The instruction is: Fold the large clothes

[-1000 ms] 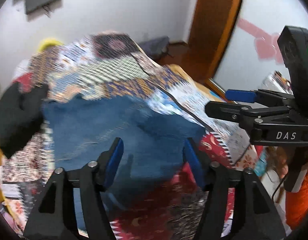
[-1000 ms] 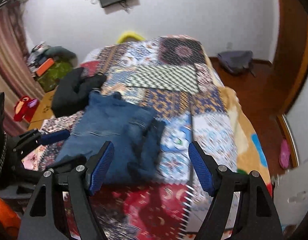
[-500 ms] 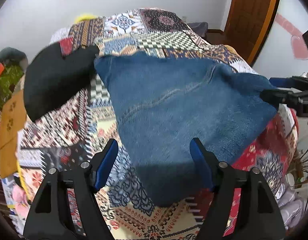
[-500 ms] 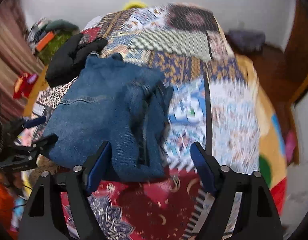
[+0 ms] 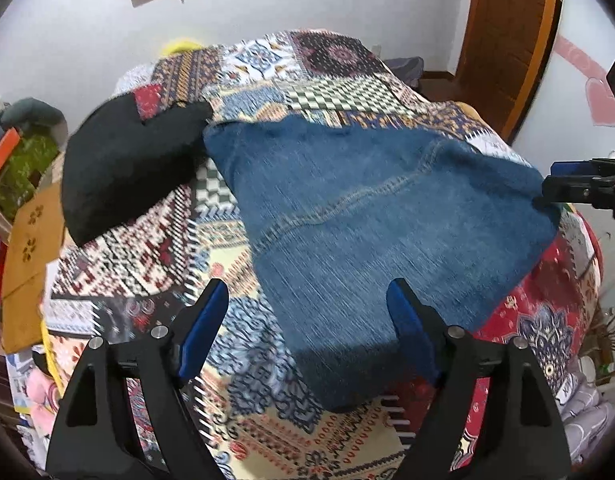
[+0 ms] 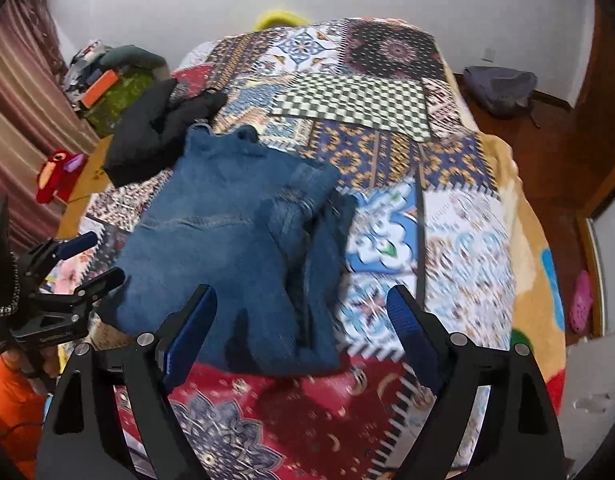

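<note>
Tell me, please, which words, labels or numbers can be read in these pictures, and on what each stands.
None can be read with certainty.
Left gripper: pale lettering on its body, too small and blurred to read.
Quilt: patterns only, no words.
Jeans: no label in view.

Jeans faded blue denim; bedspread multicolour patchwork, checks and florals; garment plain black.

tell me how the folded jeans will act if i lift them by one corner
The folded jeans are soft denim in loose layers, so they would likely droop and unfold. The thick stack probably feels heavy. The patchwork quilt looks textured, so pushing may bunch them.
</note>
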Available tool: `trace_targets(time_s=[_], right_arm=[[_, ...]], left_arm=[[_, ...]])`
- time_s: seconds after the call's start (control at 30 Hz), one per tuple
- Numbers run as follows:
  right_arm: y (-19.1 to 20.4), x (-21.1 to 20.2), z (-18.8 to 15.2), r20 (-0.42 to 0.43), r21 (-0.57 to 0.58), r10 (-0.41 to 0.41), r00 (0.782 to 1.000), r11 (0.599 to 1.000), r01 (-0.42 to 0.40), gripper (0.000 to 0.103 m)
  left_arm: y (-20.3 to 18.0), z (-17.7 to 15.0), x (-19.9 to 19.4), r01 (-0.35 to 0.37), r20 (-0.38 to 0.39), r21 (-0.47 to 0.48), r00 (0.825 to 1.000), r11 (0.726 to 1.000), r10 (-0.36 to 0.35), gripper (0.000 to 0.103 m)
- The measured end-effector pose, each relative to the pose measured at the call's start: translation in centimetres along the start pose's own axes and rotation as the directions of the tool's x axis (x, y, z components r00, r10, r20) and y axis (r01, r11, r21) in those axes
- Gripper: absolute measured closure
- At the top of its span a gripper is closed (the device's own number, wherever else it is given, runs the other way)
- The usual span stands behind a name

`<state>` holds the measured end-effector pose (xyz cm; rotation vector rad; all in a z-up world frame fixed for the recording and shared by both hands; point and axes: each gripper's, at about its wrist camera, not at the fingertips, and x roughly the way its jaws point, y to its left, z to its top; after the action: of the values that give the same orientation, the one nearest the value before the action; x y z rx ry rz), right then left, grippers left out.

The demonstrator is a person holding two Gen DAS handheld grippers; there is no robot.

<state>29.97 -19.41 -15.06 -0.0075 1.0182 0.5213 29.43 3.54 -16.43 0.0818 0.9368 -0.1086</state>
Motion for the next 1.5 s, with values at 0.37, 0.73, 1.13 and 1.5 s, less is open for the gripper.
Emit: trace_targets(time_s=[0.37, 0.73, 1.13, 1.5], right_arm=[[-2.7, 6.9, 2.8, -0.176, 0.116, 0.134, 0.975, 0.987, -0.114, 0.018], [-4.8, 12.6, 4.3, -0.276, 0.257, 0.336, 0.901, 0.929, -0.268, 0.018], [-4.3, 14.5, 5.3, -0.319, 0.281, 0.4, 0.859, 0.906, -0.317, 0.022], [-3.5, 10.4, 5.3, -0.248, 0.293, 0.419, 0.873, 0.892, -0.345, 0.072]], left_arm=[[4.3, 3.0, 2.7, 0.013, -0.036, -0.142, 0.999, 0.99, -0.018, 0.022], [6.1, 3.7, 8.9, 0.215, -0.155, -0.298, 0.95, 0.93, -0.269, 0.021], [8.6, 3.3, 15.4, 0.424, -0.165, -0.59, 0.769, 0.687, -0.617, 0.019], [7.3, 4.0, 12.8, 0.468, -0.116, -0.563, 0.772, 0.682, -0.625, 0.056]])
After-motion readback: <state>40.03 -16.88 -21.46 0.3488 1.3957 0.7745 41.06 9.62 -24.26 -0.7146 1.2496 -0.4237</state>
